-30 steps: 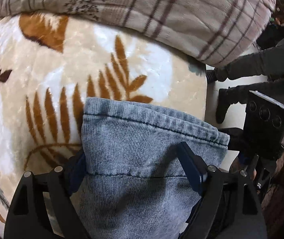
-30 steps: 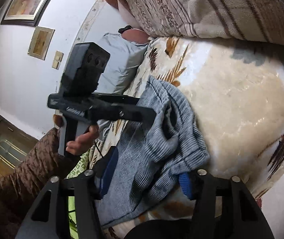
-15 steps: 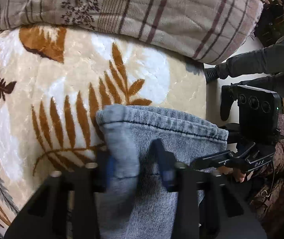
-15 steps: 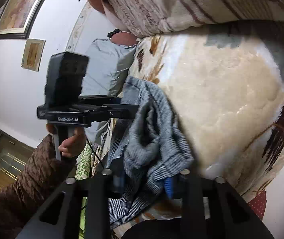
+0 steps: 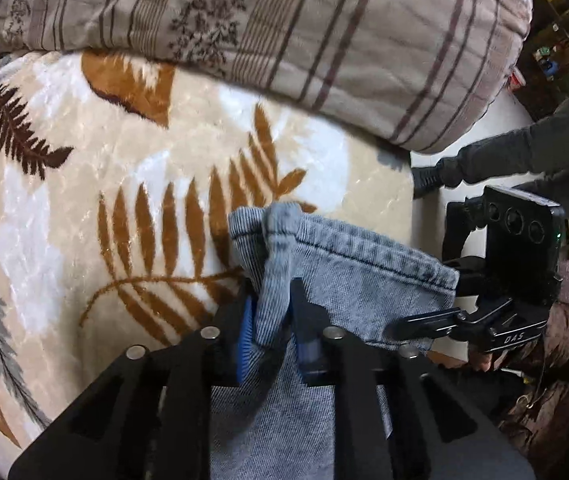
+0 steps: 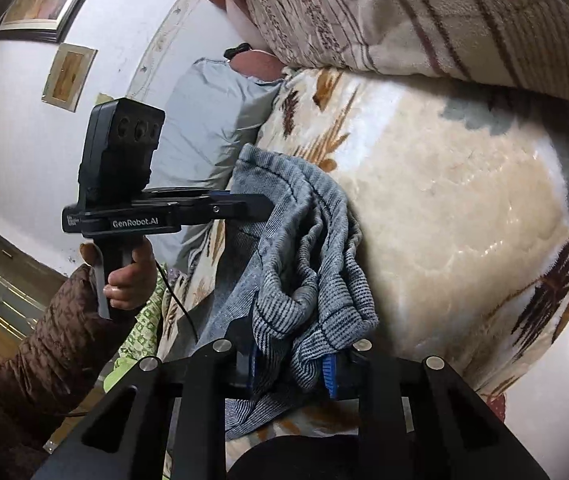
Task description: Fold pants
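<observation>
Left wrist view: the left gripper (image 5: pixel 270 320) pinches a bunched fold at one corner of the pants (image 5: pixel 348 280) hem, which lies near the bed's edge on the leaf-patterned blanket (image 5: pixel 124 168); the striped duvet (image 5: pixel 284 32) is heaped beyond.

Right wrist view: the right gripper (image 6: pixel 294 364) clamps the hem's other corner, denim gathered between its pads. To fold well, I judge both corners should rise evenly, keeping the hem taut, and be carried over the blanket's open middle.

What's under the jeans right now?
The jeans lie on a cream fern-print blanket, visible all around them. Whatever is directly beneath the denim is covered.
</observation>
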`<state>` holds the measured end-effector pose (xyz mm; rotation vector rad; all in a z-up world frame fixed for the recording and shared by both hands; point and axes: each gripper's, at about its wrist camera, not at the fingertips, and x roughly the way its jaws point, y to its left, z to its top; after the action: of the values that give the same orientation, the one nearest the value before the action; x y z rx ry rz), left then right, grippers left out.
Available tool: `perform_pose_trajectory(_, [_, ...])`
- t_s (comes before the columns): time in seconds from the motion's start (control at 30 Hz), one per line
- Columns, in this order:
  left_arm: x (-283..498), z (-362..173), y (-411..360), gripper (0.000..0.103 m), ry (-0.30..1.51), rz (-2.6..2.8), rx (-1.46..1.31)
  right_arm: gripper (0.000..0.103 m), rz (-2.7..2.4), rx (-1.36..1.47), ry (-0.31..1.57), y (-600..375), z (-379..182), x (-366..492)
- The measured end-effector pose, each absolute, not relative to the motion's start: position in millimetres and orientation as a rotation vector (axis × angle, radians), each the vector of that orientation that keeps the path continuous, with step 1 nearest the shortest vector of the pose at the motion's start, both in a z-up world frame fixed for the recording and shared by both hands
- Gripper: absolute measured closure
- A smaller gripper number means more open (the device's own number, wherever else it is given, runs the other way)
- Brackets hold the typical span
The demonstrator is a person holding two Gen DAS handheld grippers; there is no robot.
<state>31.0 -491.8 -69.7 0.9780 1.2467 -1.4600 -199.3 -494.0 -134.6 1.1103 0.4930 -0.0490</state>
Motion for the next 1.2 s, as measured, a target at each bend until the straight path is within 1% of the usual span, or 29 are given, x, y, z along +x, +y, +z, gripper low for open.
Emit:
perform_pose_trajectory(0.03, [30,-73,-494,0.06,1.248,-1.455,1.011,0.076,-0.049,1.111,0.496,-494,-135,-199])
perform_pose_trajectory(0.07, [28,-78,-495,0.037,1.256,-1.452,1.042,0.076,-0.047,1.112,0.5,-495,-136,-198])
perform_pose_trajectory(0.1, [25,-85,-498,0.03,1.27,-1.447,1.088,0.076,-0.044,1.114,0.501,-495,-137,-198])
perform_pose_trajectory(0.2, [19,-99,-505,0.029,1.259,-1.462,1.134,0.076,-0.037,1.119,0.509,-499,-142,-198])
perform_pose_trajectory(0.27, [23,-96,-513,0.029,1.271,-1.485,1.081,0.076,-0.031,1.131,0.504,-501,-146,-199])
perform_pose_trajectory(0.3, [26,-95,-517,0.032,1.289,-1.49,1.048,0.076,-0.027,1.137,0.498,-502,-147,-199])
perform_pose_trajectory(0.33, [28,-96,-521,0.044,1.312,-1.495,1.025,0.076,-0.022,1.141,0.494,-503,-148,-200])
perform_pose_trajectory(0.37, [29,-95,-523,0.06,1.32,-1.501,1.02,0.076,-0.02,1.143,0.494,-504,-149,-200])
perform_pose_trajectory(0.4, [27,-94,-522,0.067,1.319,-1.519,1.023,0.076,-0.019,1.146,0.493,-505,-150,-199])
perform_pose_trajectory(0.43, [25,-91,-521,0.084,1.311,-1.539,1.03,0.076,-0.016,1.147,0.492,-506,-151,-199])
perform_pose_trajectory(0.47, [23,-90,-519,0.094,1.303,-1.551,1.043,0.076,-0.016,1.144,0.491,-507,-151,-198])
perform_pose_trajectory(0.73, [21,-64,-496,0.094,1.213,-1.558,0.956,0.081,-0.029,1.069,0.492,-504,-132,-193])
perform_pose_trajectory(1.0, [34,-20,-469,0.094,1.143,-1.52,0.874,0.082,-0.028,0.941,0.488,-489,-90,-194])
perform_pose_trajectory(1.2, [38,1,-445,0.094,1.11,-1.479,0.834,0.082,-0.013,0.846,0.492,-470,-60,-192])
